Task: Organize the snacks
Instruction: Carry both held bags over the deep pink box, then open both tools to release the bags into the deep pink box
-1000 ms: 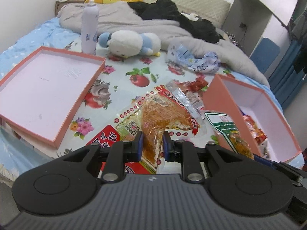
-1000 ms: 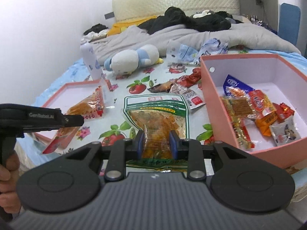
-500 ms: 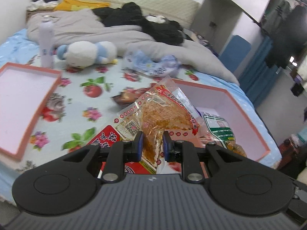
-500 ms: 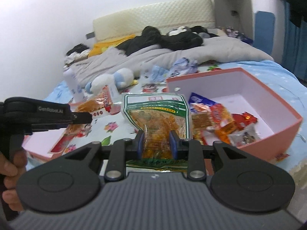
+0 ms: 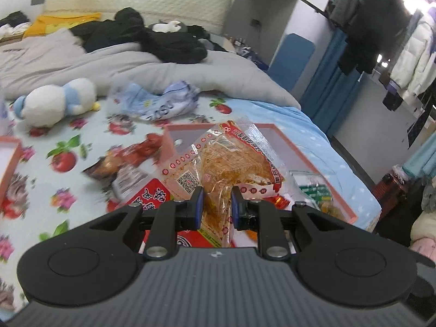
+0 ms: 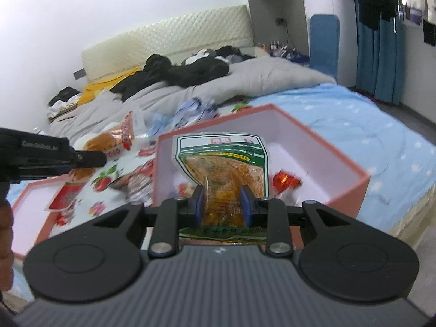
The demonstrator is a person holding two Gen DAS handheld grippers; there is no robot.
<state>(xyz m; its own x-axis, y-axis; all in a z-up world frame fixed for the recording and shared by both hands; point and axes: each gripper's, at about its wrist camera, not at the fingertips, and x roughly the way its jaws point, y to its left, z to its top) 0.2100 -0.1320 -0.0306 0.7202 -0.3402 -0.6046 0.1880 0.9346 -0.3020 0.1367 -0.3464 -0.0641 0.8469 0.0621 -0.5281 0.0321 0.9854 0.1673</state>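
My left gripper (image 5: 216, 204) is shut on a clear red-trimmed snack packet (image 5: 231, 160) with orange strips inside, held above the near wall of the pink box (image 5: 288, 141). My right gripper (image 6: 222, 204) is shut on a green-trimmed snack bag (image 6: 220, 160), held over the pink box (image 6: 351, 188), which holds a few red packets (image 6: 286, 179). The left gripper and its packet (image 6: 109, 139) also show at the left of the right wrist view. Loose snack packets (image 5: 122, 163) lie on the bed to the left of the box.
A shallow pink lid (image 6: 30, 212) lies on the floral sheet at the left. A white and blue plush toy (image 5: 54, 103), a crumpled blue bag (image 5: 160, 103), a grey quilt (image 5: 136, 65) and dark clothes lie further back. The bed edge drops at the right.
Both grippers have swung to the right with their packets, from over the sheet and loose snacks to above the pink box. Both stay shut.
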